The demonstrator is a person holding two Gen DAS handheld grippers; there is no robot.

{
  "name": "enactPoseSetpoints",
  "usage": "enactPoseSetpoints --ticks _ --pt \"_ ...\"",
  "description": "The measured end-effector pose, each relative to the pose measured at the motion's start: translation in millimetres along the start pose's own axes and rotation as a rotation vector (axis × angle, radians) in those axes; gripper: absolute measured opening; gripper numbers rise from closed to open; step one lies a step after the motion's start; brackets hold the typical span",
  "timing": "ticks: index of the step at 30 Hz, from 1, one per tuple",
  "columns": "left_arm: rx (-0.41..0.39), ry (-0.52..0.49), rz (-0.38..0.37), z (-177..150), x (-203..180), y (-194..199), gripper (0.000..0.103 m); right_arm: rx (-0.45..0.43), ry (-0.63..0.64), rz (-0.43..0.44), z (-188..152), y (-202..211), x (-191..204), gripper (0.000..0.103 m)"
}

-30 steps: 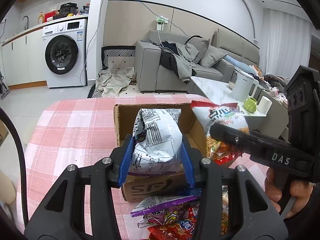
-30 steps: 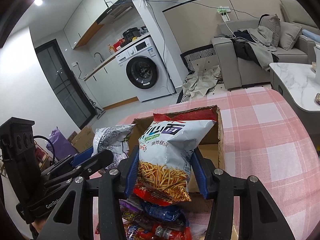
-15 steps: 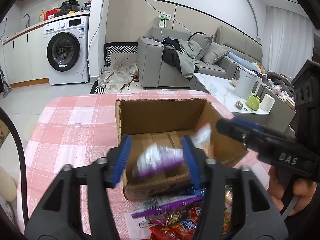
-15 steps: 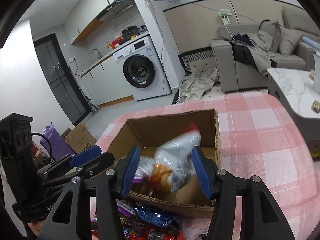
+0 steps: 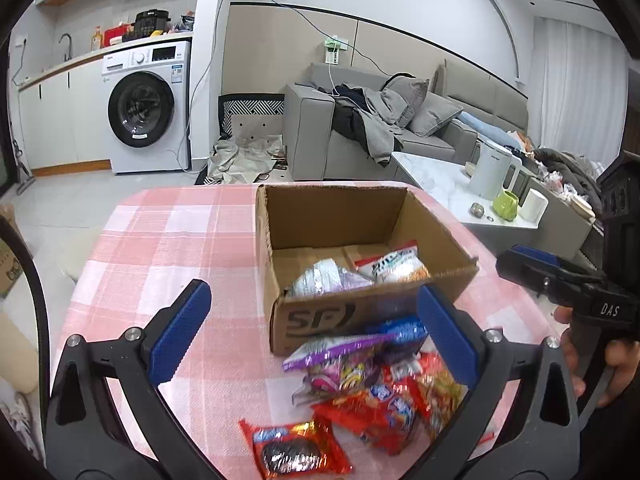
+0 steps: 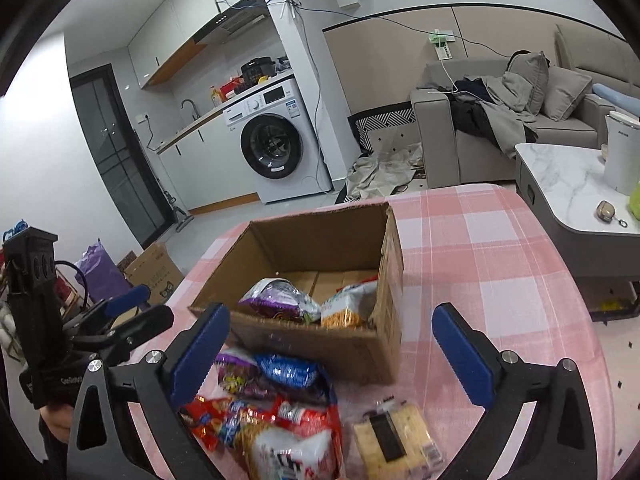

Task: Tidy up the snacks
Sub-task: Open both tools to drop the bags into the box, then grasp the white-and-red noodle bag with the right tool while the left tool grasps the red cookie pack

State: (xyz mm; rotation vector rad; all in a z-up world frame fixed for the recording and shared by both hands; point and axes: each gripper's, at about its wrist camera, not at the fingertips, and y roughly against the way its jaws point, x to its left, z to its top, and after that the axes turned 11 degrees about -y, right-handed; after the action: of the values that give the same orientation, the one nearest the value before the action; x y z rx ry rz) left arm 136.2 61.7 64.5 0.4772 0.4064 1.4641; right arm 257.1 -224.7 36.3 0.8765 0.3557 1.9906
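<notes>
Two bags [image 5: 352, 272] lie in our box [image 5: 360, 316]; a pile of snacks [image 5: 372, 384] waits on the bench [image 5: 168, 240]. Both our left hand-held gripper [image 5: 316, 332] and right hand-held gripper [image 6: 332, 348] are opening wide, nothing between them.

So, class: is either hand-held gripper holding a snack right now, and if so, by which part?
Nothing is held. The left hand-held gripper and right hand-held gripper are both opening with nothing between them; two bags lie in the cardboard box.

White washing machine [image 5: 144, 110], grey sofa [image 5: 360, 132], marble coffee table [image 6: 568, 184]
</notes>
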Motion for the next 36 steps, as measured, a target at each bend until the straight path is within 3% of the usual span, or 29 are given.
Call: enactPoseSetpoints --ticks 17,26,36 --pt "0.045 -0.043 0.029 -46.1 -21.0 44.7 0.102 0.078 0.079 -0.030 -61.7 25.5 4.5 0.103" --pt "0.107 -0.054 0.030 -65.6 -21.3 41.9 0.102 0.128 0.097 -0.048 -70.9 20.3 5.1 0.103" --pt "0.169 -0.055 0.022 -77.7 -21.0 26.1 0.102 0.241 0.150 -0.051 -90.2 -1.8 8.2 0.103"
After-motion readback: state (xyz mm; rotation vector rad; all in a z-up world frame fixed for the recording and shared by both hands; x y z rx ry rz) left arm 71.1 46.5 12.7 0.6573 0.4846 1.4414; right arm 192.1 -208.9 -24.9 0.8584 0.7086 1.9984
